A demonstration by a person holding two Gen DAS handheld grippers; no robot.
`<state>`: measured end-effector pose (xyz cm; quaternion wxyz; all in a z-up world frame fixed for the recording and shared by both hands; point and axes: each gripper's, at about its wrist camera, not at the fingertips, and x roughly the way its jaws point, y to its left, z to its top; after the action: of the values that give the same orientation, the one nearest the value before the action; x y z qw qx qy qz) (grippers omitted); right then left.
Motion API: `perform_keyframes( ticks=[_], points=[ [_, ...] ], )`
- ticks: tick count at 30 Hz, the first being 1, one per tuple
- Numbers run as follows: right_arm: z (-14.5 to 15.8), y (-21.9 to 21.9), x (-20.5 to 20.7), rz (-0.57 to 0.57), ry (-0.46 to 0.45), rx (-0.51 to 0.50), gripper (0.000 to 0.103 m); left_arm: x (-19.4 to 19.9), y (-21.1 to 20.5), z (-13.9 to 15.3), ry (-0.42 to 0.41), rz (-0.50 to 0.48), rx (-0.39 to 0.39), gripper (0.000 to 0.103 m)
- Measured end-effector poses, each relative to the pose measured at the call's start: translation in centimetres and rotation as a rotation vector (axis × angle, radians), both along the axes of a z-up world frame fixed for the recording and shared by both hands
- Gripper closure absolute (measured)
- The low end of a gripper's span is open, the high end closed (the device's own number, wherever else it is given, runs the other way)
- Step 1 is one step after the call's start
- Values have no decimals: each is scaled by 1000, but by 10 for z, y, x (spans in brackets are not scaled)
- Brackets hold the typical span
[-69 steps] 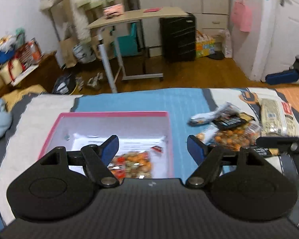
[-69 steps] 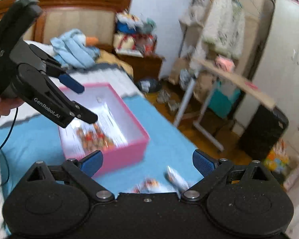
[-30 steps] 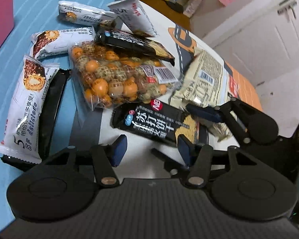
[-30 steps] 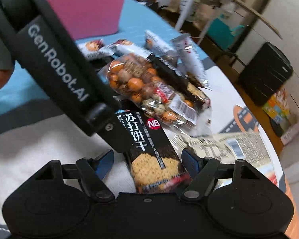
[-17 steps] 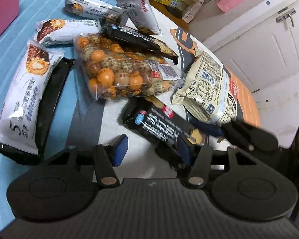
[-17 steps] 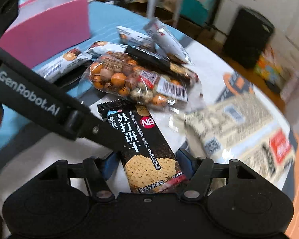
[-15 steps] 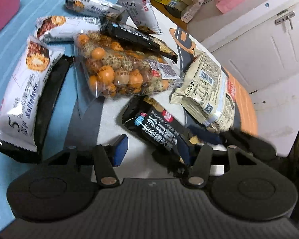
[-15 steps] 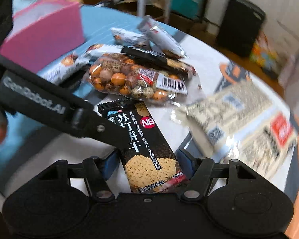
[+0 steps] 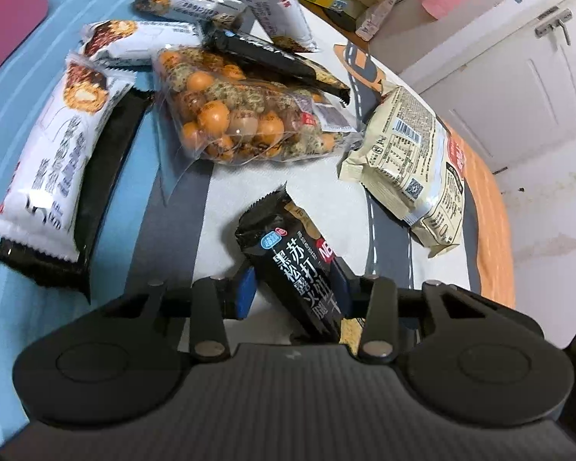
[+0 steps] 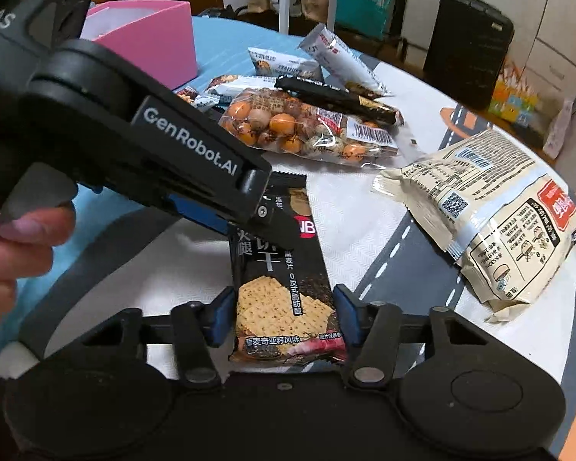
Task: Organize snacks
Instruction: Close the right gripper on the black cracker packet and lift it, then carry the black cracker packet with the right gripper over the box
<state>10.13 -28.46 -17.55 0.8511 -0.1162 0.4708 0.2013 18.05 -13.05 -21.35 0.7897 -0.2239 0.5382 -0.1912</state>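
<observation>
A black soda cracker packet point(image 9: 295, 265) point(image 10: 284, 288) is lifted off the bed, gripped at both ends. My left gripper point(image 9: 293, 292) is shut on one end; it also shows from the side in the right wrist view point(image 10: 245, 215). My right gripper point(image 10: 284, 315) is shut on the other end, its blue pads point(image 10: 224, 317) pressed on the packet's sides. A clear bag of orange and speckled coated nuts point(image 9: 245, 119) point(image 10: 307, 130) lies just beyond. The pink box point(image 10: 153, 42) stands at the far left.
White wafer packets point(image 9: 53, 153), a black packet under them point(image 9: 96, 188), another black packet point(image 9: 276, 61) and a cream noodle pack point(image 9: 411, 161) point(image 10: 491, 207) lie on the blue and white bed cover. A black suitcase point(image 10: 468, 38) stands on the floor beyond.
Both grippers came down from the pink box to the snack pile. The right gripper closed on the cracker packet, then the left closed on its other end, tilting it up.
</observation>
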Motion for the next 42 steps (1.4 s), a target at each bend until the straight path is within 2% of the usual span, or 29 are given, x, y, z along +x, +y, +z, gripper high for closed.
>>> perform_keyframes(
  ticks=[3,7,14,19,33,38,42],
  points=[
    [-1,1,-7,-31,-28,3,48,-2,-1,2,7,-2,-6,70],
    [6,11,-13,-60,-40,-16,48,-7,1,10,-1,-19,24,71],
    [13,19,-14,-151,50,67,48,-18,8,24,-15,-44,80,73],
    [21,23,-19,-165,77,107,48,-25,14,37,-19,-54,111,74],
    [51,56,-44,-108,153,182,49,-75,59,75,-35,-30,159,74],
    [66,71,-52,-59,173,211,49,-95,83,90,-49,14,149,74],
    [80,91,-54,14,161,192,49,-105,104,105,-63,64,146,74]
  ],
)
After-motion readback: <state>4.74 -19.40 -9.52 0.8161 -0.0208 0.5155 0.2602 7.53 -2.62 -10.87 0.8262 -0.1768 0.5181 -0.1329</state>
